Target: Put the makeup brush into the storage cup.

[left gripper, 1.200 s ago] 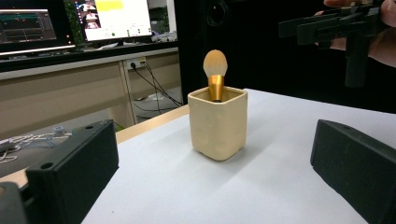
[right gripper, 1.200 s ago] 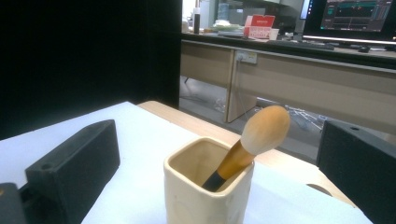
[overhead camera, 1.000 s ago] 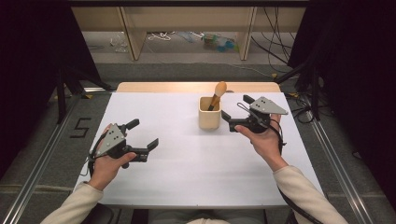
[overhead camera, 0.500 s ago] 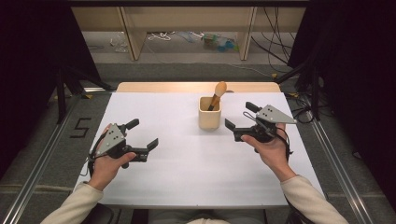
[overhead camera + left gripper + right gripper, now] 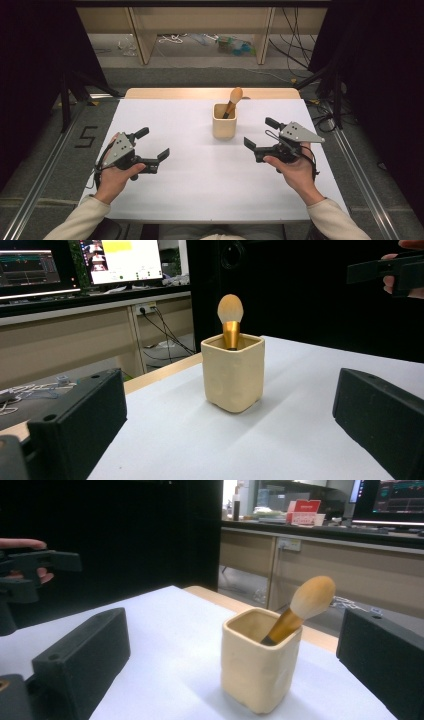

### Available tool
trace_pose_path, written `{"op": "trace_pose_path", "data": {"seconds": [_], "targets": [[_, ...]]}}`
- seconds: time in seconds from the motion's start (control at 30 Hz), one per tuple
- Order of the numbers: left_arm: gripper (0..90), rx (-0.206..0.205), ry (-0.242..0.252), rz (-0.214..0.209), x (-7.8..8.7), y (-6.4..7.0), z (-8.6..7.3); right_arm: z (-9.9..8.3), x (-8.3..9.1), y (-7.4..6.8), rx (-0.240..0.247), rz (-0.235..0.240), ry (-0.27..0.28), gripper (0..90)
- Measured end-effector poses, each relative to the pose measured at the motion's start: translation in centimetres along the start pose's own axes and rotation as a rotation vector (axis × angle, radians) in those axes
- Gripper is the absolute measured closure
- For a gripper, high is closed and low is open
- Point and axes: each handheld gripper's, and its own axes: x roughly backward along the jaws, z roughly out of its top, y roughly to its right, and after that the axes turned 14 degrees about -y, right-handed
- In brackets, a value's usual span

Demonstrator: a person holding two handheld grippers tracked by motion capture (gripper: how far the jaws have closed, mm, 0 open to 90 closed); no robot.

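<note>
1. High view: the cup (image 5: 224, 121) stands far-centre on the white table (image 5: 200, 190), a brush (image 5: 231, 101) leaning in it. The left tool (image 5: 152, 148) and right tool (image 5: 261, 133), both wide open and empty, are held well apart from it.
2. Left gripper view: the cup (image 5: 233, 371) sits ahead between spread jaws.
3. Right gripper view: the cup (image 5: 260, 658) stands near, between spread jaws, with the brush (image 5: 302, 606) tilted right.

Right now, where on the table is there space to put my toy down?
The white table is bare between the left gripper and right gripper, and along its far-left part. The only busy spot is the cup holding the brush.
</note>
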Motion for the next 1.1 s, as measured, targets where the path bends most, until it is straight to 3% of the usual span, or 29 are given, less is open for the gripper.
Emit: {"op": "trace_pose_path", "data": {"seconds": [0.03,0.13,0.4,0.53,1.0,1.1], "targets": [[0.5,0.002,-0.001,0.001,0.0,0.0,0.0,-0.1,0.2,0.0,0.002,0.009,-0.018,1.5],[0.5,0.0,0.001,0.002,0.0,0.0,0.0,-0.5,0.4,-0.1,-0.002,0.019,0.001,2.1],[0.5,0.004,0.002,0.002,0.0,-0.1,0.0,-0.8,1.1,0.1,-0.008,0.006,0.006,2.3],[0.5,0.003,0.006,0.001,0.1,-0.1,0.0,-1.1,1.4,0.3,-0.001,0.014,-0.017,2.3],[0.2,0.007,0.001,0.005,0.3,-0.2,-0.1,-2.0,1.9,0.2,0.042,0.033,-0.013,4.4],[0.0,0.005,0.002,0.002,0.2,-0.2,-0.1,-2.3,2.0,0.3,0.025,0.037,-0.024,4.4]]}}
